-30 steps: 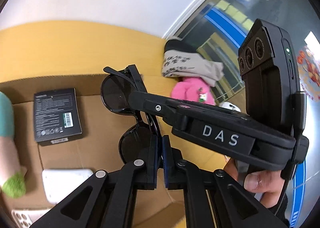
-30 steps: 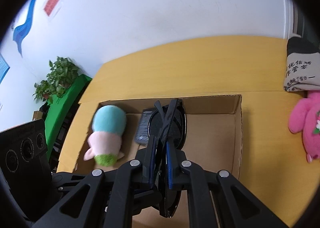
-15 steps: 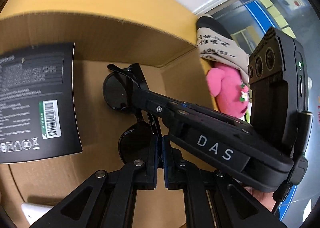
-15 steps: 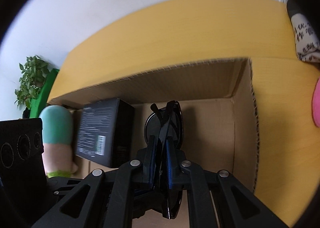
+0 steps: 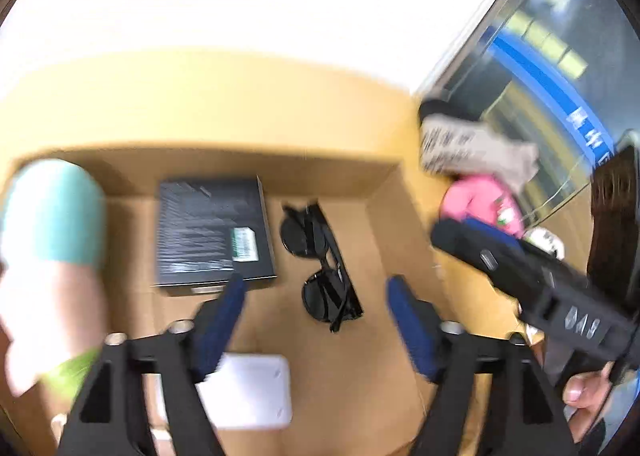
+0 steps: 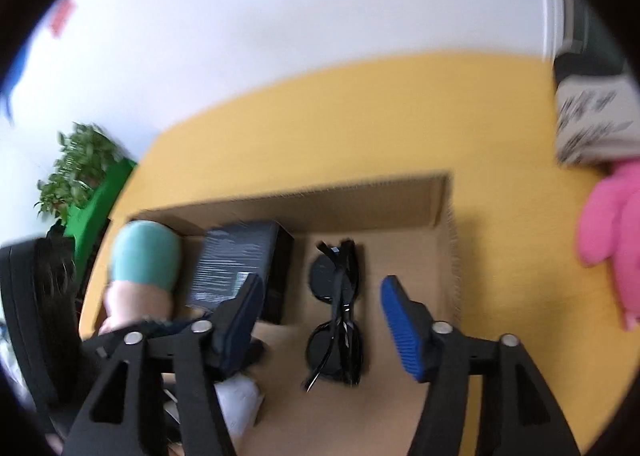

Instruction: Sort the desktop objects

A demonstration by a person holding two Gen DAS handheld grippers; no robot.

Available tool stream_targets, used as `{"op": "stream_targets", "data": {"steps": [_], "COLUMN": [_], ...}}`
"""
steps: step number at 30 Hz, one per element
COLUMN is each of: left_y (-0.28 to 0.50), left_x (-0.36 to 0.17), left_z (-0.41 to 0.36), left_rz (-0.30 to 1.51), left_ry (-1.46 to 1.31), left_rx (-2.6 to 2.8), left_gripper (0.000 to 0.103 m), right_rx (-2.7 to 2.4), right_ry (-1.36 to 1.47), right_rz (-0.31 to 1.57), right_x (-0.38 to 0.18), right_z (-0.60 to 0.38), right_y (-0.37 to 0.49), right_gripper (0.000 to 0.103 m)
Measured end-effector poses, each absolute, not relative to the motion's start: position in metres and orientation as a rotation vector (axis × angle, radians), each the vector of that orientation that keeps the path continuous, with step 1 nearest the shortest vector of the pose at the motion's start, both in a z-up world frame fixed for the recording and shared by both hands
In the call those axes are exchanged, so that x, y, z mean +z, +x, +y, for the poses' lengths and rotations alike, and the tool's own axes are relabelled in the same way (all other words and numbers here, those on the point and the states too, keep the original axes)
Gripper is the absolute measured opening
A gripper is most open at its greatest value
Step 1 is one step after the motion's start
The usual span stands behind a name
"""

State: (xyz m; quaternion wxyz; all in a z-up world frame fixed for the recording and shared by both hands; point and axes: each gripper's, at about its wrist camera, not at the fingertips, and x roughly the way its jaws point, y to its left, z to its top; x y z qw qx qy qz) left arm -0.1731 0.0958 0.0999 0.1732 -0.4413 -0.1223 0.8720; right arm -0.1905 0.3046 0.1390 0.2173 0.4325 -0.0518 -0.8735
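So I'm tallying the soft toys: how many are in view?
2. A teal-topped plush lies inside the cardboard box at its left end; a pink plush sits on the desk outside, right of the box. Others may be hidden.

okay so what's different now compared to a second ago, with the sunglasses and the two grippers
Both grippers let go: the left gripper and right gripper have just been opening, and the sunglasses now lie free on the floor of the cardboard box. The black box and teal plush toy stayed put.

You're facing a plain white wall [image 6: 280, 36] behind the yellow table [image 6: 360, 128], with a potted plant [image 6: 76, 172] at the frame's left.
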Motion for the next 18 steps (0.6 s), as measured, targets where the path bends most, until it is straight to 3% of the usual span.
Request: {"op": "stream_targets", "data": {"steps": [1, 3, 7, 14, 18], "left_y": [-0.155, -0.108, -0.032, 0.04, 0.046], "left_x": [0.113, 0.135, 0.146, 0.084, 0.046], "left_z": [0.088, 0.062, 0.031, 0.013, -0.004], "left_rz": [-0.319, -0.239, -0.121, 0.148, 0.09], "left_ry": [-1.184, -1.03, -0.833, -0.895, -0.898], "left_rx": [2.526, 2.657, 2.918, 2.992, 3.016], "left_gripper": [0.09, 0.103, 0.103, 0.103, 0.103], "right_rx": [-2.457, -2.53, -2.555, -2.625, -2.679], "right_ry": [1.129, 0.984, 0.788, 0.762, 0.761], "right_rz": [-0.123, -0.099, -0.094, 0.043, 0.088], "right_x": [0.151, 0.171, 0.169, 0.108, 0.077], "right_z": [0.309, 0.318, 0.325, 0.289, 0.286], "right_y": [-0.168, -0.118, -0.027, 0.045, 0.047], "right_gripper": [0.081, 0.083, 0.085, 0.085, 0.085]}}
